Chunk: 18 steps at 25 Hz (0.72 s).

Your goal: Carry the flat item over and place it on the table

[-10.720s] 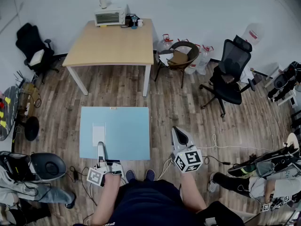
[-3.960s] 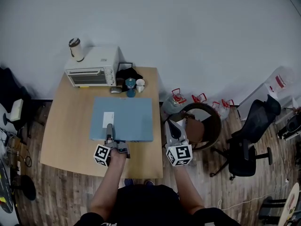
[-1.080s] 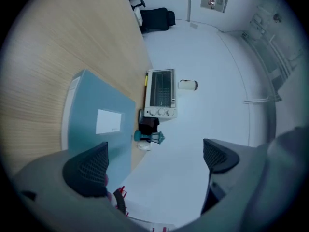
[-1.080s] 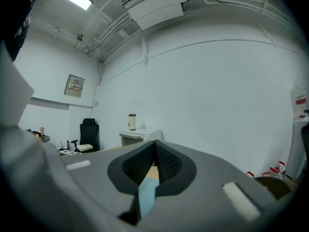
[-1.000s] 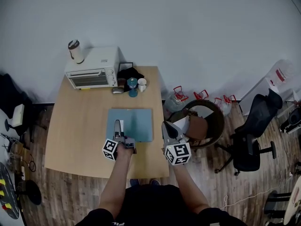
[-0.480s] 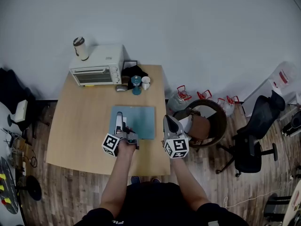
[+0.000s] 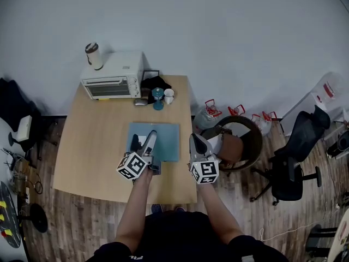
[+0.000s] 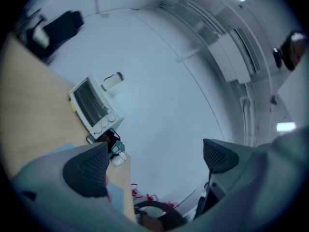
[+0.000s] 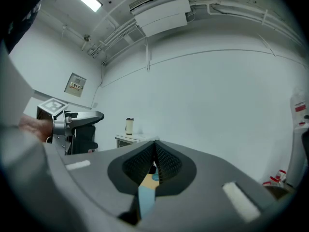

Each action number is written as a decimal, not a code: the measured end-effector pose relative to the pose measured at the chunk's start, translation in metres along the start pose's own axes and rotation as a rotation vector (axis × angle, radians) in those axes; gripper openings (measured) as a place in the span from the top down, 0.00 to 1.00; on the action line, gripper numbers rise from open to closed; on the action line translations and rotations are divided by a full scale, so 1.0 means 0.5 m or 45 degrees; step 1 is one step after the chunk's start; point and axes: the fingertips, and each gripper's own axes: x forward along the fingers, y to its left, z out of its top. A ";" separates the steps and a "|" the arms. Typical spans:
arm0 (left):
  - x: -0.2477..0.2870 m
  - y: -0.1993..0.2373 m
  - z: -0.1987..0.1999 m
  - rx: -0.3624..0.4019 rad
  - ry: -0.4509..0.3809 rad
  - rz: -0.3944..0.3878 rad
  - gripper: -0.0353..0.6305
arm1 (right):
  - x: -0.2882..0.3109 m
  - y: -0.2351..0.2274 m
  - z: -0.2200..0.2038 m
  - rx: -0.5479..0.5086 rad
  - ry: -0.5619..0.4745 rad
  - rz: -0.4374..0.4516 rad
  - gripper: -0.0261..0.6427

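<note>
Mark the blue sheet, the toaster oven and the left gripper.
blue sheet (image 7: 168,141), head view, bare right half.
toaster oven (image 7: 117,64), head view, white top.
left gripper (image 8: 154,162), left gripper view, midway between its open jaws.

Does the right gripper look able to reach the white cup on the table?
Probably yes: the right gripper hangs by the right edge of the table, and only bare wood lies between it and the white cup. Its jaws are shut, though.
</note>
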 end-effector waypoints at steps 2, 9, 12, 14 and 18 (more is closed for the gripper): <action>0.002 -0.046 -0.003 0.330 0.072 -0.040 0.04 | 0.000 0.003 -0.001 -0.022 0.005 0.004 0.96; -0.014 -0.166 -0.035 1.136 0.154 -0.165 0.05 | -0.008 0.010 0.003 -0.092 0.017 0.021 0.96; -0.019 -0.160 -0.050 1.158 0.174 -0.161 0.05 | -0.009 0.013 0.001 -0.088 0.021 0.024 0.96; -0.025 -0.152 -0.050 1.104 0.167 -0.151 0.06 | -0.010 0.013 0.000 -0.081 0.022 0.023 0.96; -0.030 -0.137 -0.050 1.085 0.174 -0.126 0.12 | -0.010 0.012 0.000 -0.072 0.024 0.027 0.96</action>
